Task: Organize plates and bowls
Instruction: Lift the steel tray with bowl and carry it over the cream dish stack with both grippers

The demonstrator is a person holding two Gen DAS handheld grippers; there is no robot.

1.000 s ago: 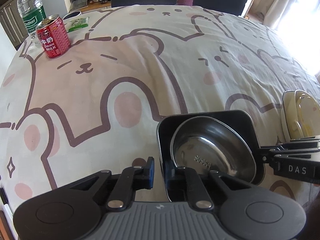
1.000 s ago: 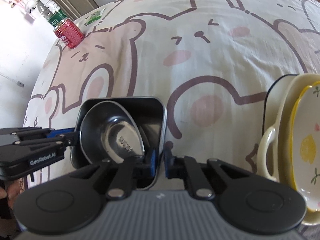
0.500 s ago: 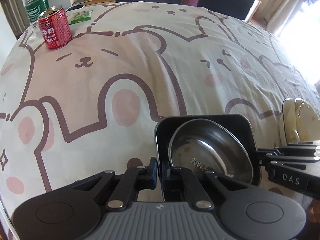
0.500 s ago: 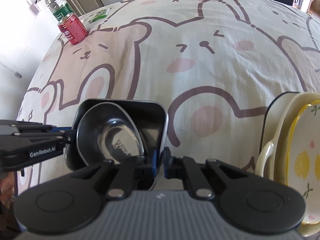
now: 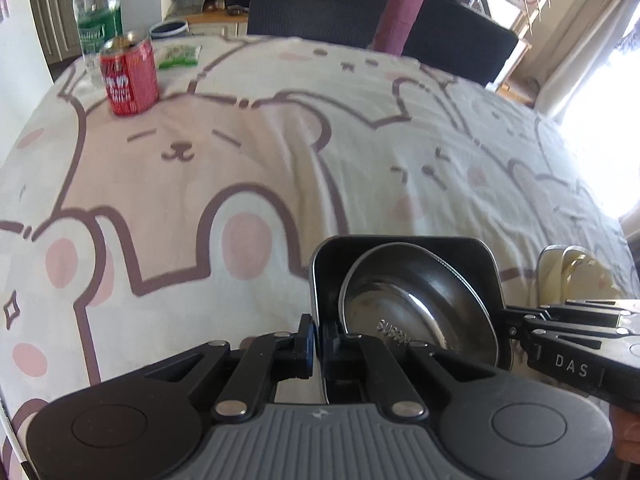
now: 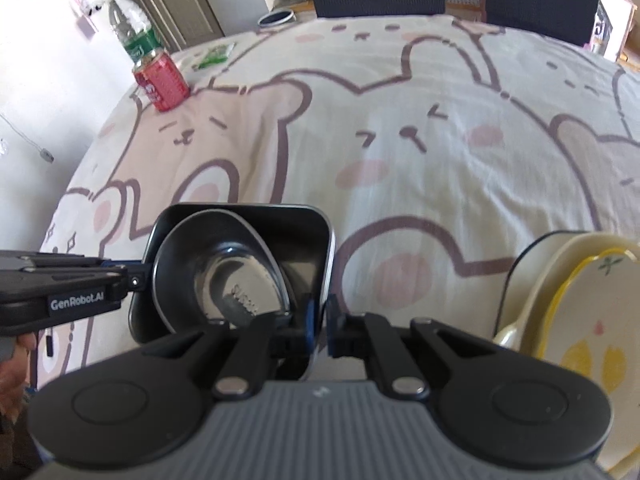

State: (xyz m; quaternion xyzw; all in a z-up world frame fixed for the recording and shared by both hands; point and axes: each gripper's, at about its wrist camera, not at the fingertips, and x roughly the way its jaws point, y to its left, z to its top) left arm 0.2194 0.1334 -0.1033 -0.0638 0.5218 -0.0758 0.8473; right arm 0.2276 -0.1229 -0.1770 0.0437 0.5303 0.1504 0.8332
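Left gripper (image 5: pixel 318 338), lower centre of its own view, is pointed steeply down, jaws clamped on the left rim of the black square tray (image 5: pixel 400 242). A steel bowl (image 5: pixel 416 312) is seen tilted inside the tray. Right gripper (image 6: pixel 320 322) is pinched on the tray's opposite rim. In the right wrist view: upper left, a red can (image 6: pixel 160 80) before a water bottle (image 6: pixel 130 32); centre, the bear-print cloth (image 6: pixel 400 140); far right, stacked cream dishes (image 6: pixel 580 320), apart from the tray.
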